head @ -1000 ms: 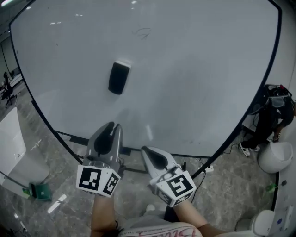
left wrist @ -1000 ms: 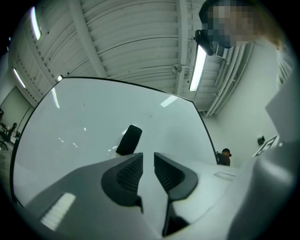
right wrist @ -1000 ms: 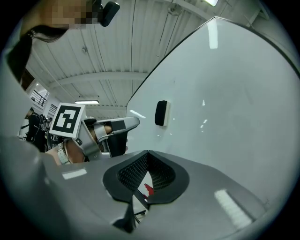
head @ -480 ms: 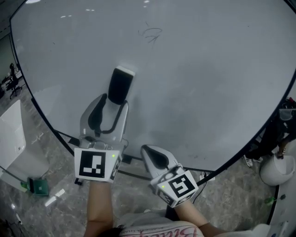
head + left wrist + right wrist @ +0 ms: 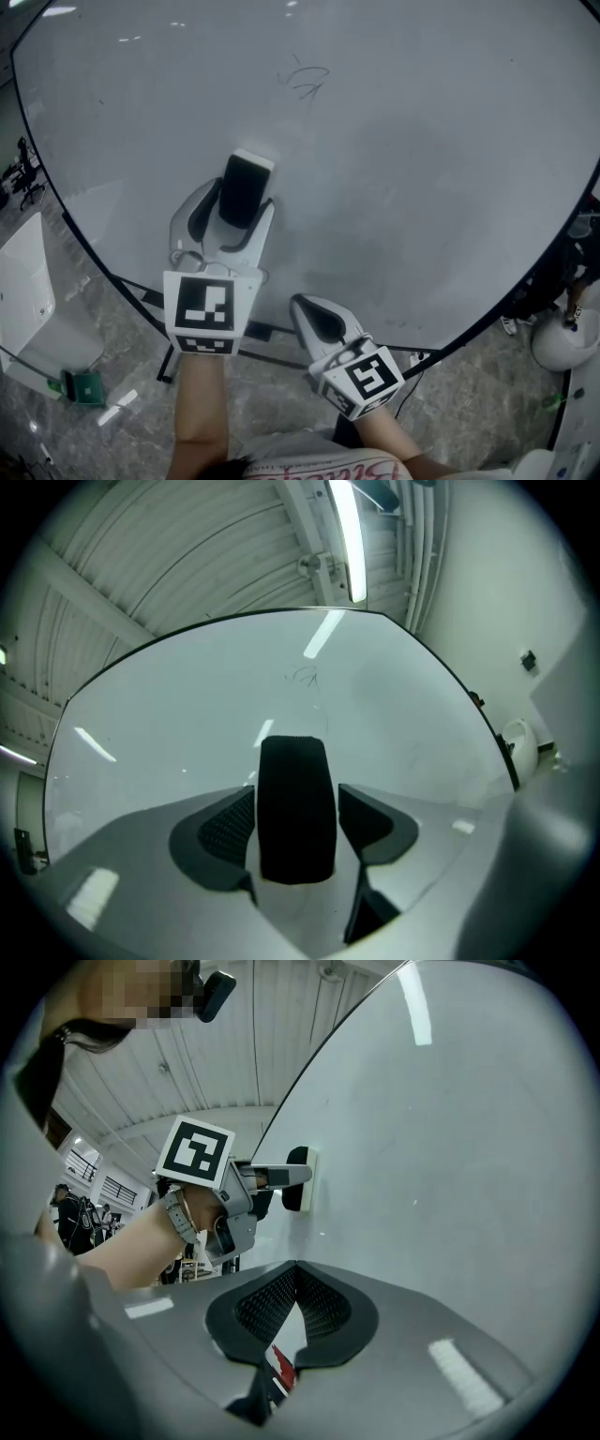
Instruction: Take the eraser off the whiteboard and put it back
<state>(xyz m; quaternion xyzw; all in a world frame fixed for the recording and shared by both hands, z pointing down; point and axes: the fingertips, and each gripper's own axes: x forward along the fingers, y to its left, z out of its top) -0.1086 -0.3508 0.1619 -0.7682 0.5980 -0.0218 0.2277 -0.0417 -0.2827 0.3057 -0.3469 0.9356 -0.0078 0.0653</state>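
A black eraser (image 5: 244,188) with a white base clings to the whiteboard (image 5: 422,169), upright. My left gripper (image 5: 238,202) is at the board with a jaw on each side of the eraser (image 5: 295,808). Its jaws are opening, and the pads (image 5: 223,830) stand just beside the eraser without pressing on it. The right gripper (image 5: 303,306) hangs lower, off the board's bottom edge, shut with nothing in it. In the right gripper view its closed jaws (image 5: 296,1275) face the board, and the left gripper (image 5: 281,1175) shows from the side around the eraser (image 5: 297,1179).
A faint scribble (image 5: 305,79) marks the board above the eraser. The board's dark frame and stand (image 5: 141,291) run under my hands. On the floor lie a green item (image 5: 84,386) at left and white bins (image 5: 562,342) at right.
The left gripper rose to the board, its jaws went from nearly shut to wide, and it now straddles the eraser. The right gripper has barely moved.
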